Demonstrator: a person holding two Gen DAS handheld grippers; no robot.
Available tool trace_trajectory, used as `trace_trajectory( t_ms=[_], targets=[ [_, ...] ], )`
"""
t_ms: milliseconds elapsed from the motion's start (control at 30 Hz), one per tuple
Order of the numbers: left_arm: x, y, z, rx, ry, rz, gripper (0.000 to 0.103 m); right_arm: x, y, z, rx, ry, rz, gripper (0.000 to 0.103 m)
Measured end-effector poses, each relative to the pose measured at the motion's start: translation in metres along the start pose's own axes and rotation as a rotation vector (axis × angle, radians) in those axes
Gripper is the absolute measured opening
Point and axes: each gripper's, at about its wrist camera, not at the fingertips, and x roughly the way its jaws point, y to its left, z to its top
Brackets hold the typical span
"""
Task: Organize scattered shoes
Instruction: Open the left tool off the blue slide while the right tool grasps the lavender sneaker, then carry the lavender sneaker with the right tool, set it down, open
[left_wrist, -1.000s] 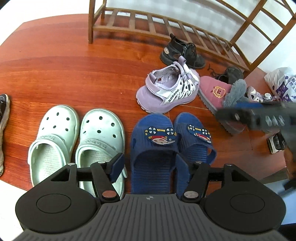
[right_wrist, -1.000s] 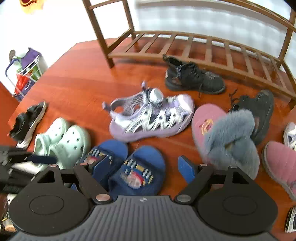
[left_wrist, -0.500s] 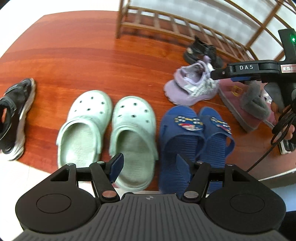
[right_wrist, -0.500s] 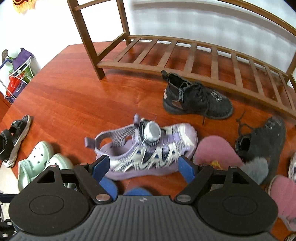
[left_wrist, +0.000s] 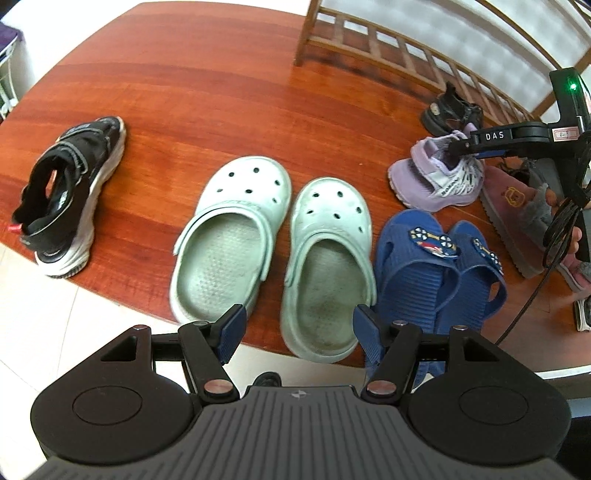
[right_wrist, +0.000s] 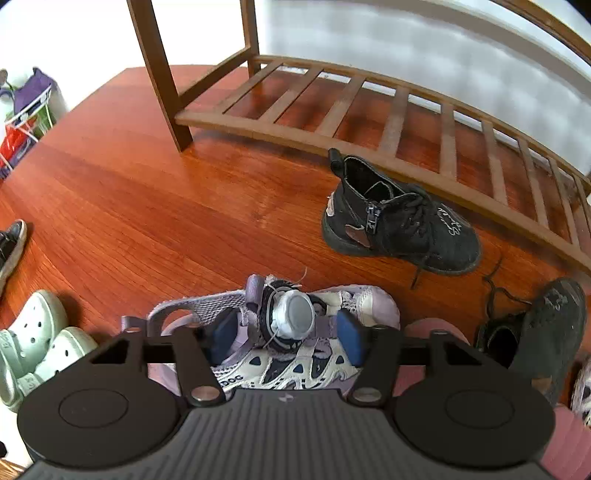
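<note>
The right gripper (right_wrist: 286, 334) points steeply down over a purple sneaker (right_wrist: 280, 332) lying on a red-brown wooden floor (right_wrist: 147, 206). Its two blue pads sit either side of the shoe's upper, at the round white lacing dial (right_wrist: 295, 314), and the jaws are closing with the shoe between them. The pads do not look pressed into the fabric yet, so I read this as a grip about to land, not one already made.

To do this step well, the pads should probably close on the firm sides of the upper below the dial, not on the dial itself, which could slip or turn. A squeeze centred along the shoe would likely keep it from tipping when lifted. The loose purple heel strap (right_wrist: 173, 314) sticks out to the left and might snag.

From the left wrist view, the same sneaker (left_wrist: 436, 181) sits under the black arm of the right gripper (left_wrist: 458, 151), just behind a pair of blue slippers (left_wrist: 439, 273).

The left gripper (left_wrist: 297, 326) hangs apart and empty above the heel of a pale green clog (left_wrist: 325, 266), touching nothing, with the clog's mate (left_wrist: 229, 236) just beside it. A black sandal (left_wrist: 62, 192) lies well apart to the left. A wooden shoe rack (right_wrist: 369, 110) stands behind, its lowest shelf bare where visible, and a black boot (right_wrist: 399, 221) lies just in front of it.
</note>
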Motion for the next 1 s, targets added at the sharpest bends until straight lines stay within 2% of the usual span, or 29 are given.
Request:
trace_trajectory(
  t_ms=[33, 67, 233, 433, 833, 1000],
  targets=[
    [0.0, 0.001, 0.0, -0.002, 0.002, 0.001, 0.066, 0.001, 0.0, 0.001, -0.006, 0.0, 0.005, 0.038],
    [0.001, 0.002, 0.0, -0.005, 0.003, 0.002, 0.066, 0.002, 0.001, 0.002, -0.02, -0.004, 0.003, 0.036],
    [0.0, 0.008, -0.002, -0.015, 0.005, 0.005, 0.066, -0.004, 0.013, 0.005, -0.118, -0.041, -0.016, 0.033],
    [-0.001, 0.012, -0.002, -0.012, 0.006, 0.003, 0.066, -0.017, 0.033, 0.022, -0.223, -0.085, 0.029, 0.032],
    [-0.004, 0.029, -0.008, -0.045, 0.01, 0.018, 0.066, -0.004, 0.089, 0.04, -0.664, -0.065, 0.037, 0.03],
    [-0.006, 0.033, -0.01, -0.054, 0.008, 0.025, 0.066, 0.005, 0.098, 0.039, -0.733, -0.032, 0.035, 0.025]
  ],
)
